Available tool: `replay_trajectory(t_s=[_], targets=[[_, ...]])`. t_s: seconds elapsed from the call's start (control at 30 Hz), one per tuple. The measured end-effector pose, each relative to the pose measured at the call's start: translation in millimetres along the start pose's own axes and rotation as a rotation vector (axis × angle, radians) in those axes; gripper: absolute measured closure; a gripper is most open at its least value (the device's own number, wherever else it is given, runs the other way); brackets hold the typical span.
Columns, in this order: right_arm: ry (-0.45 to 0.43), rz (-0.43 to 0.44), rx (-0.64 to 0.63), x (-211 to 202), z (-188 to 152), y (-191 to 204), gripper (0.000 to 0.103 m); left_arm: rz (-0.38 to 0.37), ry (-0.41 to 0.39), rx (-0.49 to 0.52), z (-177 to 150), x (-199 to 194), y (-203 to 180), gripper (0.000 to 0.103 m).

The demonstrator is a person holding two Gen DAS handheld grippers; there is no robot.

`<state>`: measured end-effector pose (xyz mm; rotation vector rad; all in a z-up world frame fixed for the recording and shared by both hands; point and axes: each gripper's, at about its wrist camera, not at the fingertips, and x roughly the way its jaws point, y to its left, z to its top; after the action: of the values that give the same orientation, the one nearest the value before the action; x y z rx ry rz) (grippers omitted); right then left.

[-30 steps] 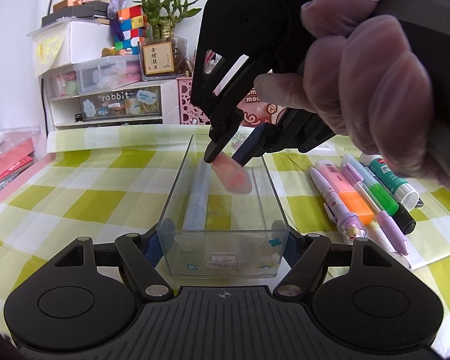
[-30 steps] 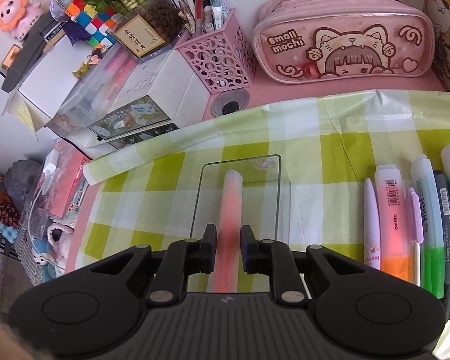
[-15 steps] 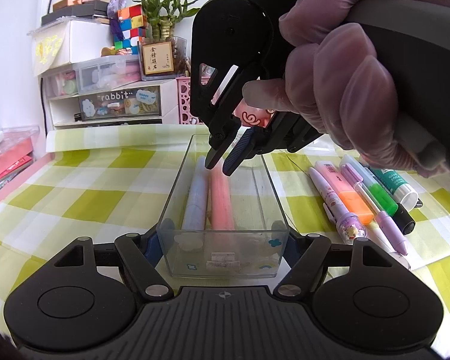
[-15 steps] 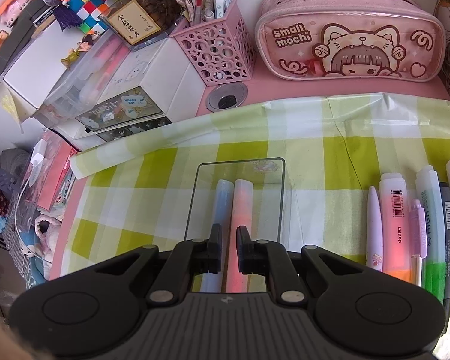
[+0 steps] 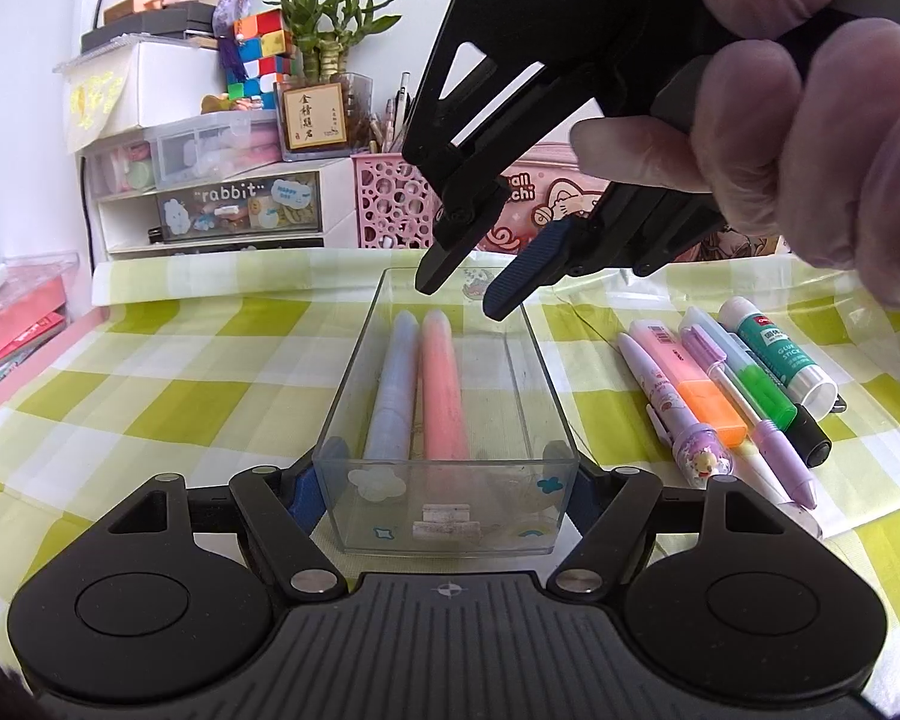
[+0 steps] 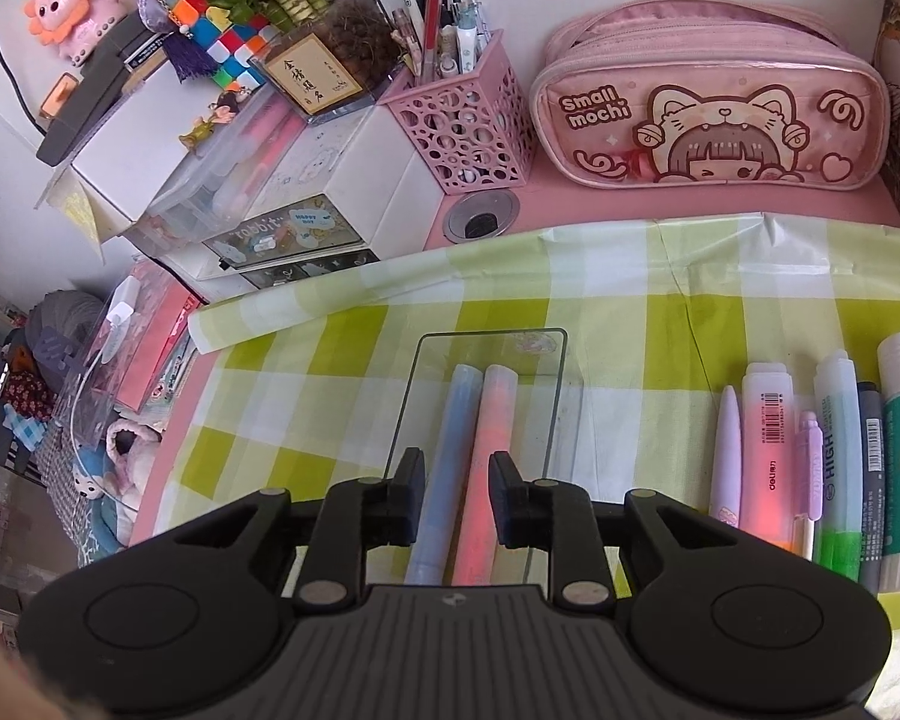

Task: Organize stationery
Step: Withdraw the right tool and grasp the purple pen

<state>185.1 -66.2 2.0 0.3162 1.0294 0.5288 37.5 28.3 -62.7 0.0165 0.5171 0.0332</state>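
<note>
- Done so far: a blue pen and a pink pen lie side by side in the clear box on the desk.
- The left claw pinches the box's near end, steadying it.
- The right claw hangs over the box, jaws opening, nothing between them.
- Left, by my reckoning: the row of pens and the glue stick just right of the box.
</note>
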Motion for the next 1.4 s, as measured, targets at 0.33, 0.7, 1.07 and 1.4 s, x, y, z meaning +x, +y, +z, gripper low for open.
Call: replay_trajectory(t_s=[0.33,0.7,1.07,1.4], targets=[[-0.124,0.029,0.017,-48,-21,-41,0.057,-0.004,0.003,0.001,0,1,1,0.030],[-0.256,-0.040,0.090,-67,-70,-91,0.043,-0.003,0.003,0.003,0,1,1,0.030],[-0.269,-0.014,0.089,-67,-83,-97,0.048,-0.003,0.004,0.005,0,1,2,0.030],[-0.248,-0.178,-0.027,-56,-96,-92,0.085,-0.002,0.004,0.005,0,1,2,0.030]])
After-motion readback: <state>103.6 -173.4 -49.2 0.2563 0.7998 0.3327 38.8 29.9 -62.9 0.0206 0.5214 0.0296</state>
